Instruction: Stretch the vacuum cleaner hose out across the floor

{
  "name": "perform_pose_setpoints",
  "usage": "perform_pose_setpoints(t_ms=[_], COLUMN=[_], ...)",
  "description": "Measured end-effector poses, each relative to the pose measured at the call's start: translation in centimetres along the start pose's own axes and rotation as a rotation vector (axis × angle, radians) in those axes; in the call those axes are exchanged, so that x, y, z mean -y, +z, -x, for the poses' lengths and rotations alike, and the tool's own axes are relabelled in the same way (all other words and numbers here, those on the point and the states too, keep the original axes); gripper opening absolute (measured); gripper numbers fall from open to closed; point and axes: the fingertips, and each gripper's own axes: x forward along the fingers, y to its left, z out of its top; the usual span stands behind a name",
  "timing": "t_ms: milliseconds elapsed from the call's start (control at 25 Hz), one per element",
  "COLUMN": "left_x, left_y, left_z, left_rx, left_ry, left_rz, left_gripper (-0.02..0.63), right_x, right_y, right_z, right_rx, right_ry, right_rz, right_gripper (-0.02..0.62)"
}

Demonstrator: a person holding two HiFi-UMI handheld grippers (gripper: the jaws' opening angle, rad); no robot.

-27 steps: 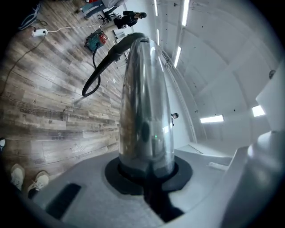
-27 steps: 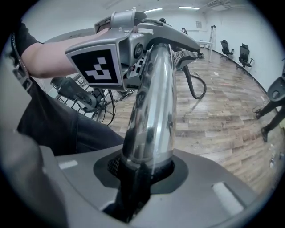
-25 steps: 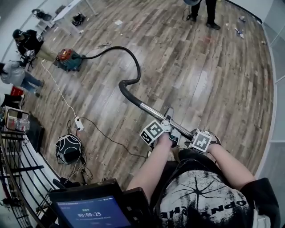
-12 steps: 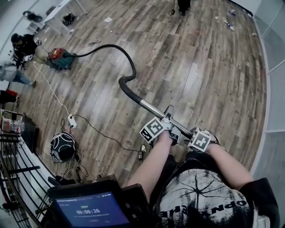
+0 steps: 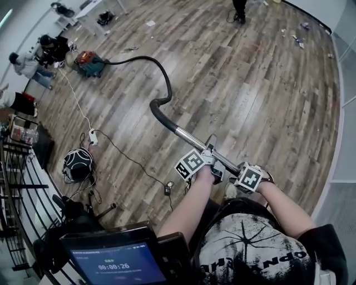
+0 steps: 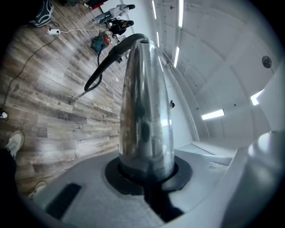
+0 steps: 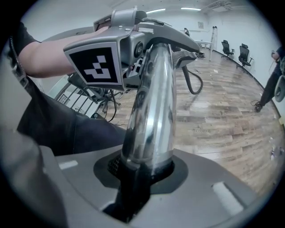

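Note:
A red and teal vacuum cleaner [image 5: 89, 61] stands far off on the wood floor. Its black hose [image 5: 164, 75] snakes from it, bends at a dark elbow [image 5: 158, 108] and joins a chrome wand [image 5: 189, 138]. My left gripper [image 5: 210, 158] is shut on the wand, and my right gripper [image 5: 238, 177] is shut on it just behind. In the left gripper view the chrome wand [image 6: 144, 111] rises from the gripper [image 6: 147, 171] toward the hose [image 6: 104, 67] and the vacuum cleaner [image 6: 99, 43]. The right gripper view shows the wand [image 7: 151, 116] in my right gripper [image 7: 142, 171], with the left gripper's marker cube [image 7: 100, 62] ahead.
A white power strip [image 5: 93, 136] with cables and a black-and-white helmet [image 5: 78, 164] lie at the left, beside a metal railing [image 5: 16, 183]. People crouch near the vacuum [image 5: 33, 61]; another stands far off [image 5: 240, 8]. Office chairs [image 7: 242, 52] line the far wall.
Both grippers keep the same hold on the wand. The head view has shifted a little, so the helmet and power strip sit slightly differently; the hose's bend looks much the same.

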Motion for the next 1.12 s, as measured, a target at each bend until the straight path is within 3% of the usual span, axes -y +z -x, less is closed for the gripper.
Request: perform_pose_setpoints(t_ms=[240,440,840,960,1120], left_x=[0.5,0.2,-1.0,-1.7,-2.3], left_y=[-5.2,-6.9,-9.5,-10.8,-13.8], left_z=[0.6,1.4,4.5,5.3,6.4], left_rx=[0.011,-0.022,-0.099,-0.14,-0.188], left_ry=[0.03,0.033,-0.016,-0.022,-0.021], left_rz=[0.007,-0.004,0.003,0.021,0.032], left_gripper=[0.041,0.041,0.04,0.041,0.041], right_x=[-1.7,-3.1,-5.9,-7.8,-9.1], right_y=[-4.8,-5.9,-8.0,-8.5,-11.6], right_z=[1.6,1.0,-0.8,-1.7,-2.2], right_rx=[0.001,0.024,-0.009,0.001,-0.039], right_ry=[0.044,0.046,-0.061,-0.051,-0.101], right_rz=[0.016,-0.011,-0.059,-0.116,-0.152], right_gripper=[0.112,0.112,0.112,0.112,0.112])
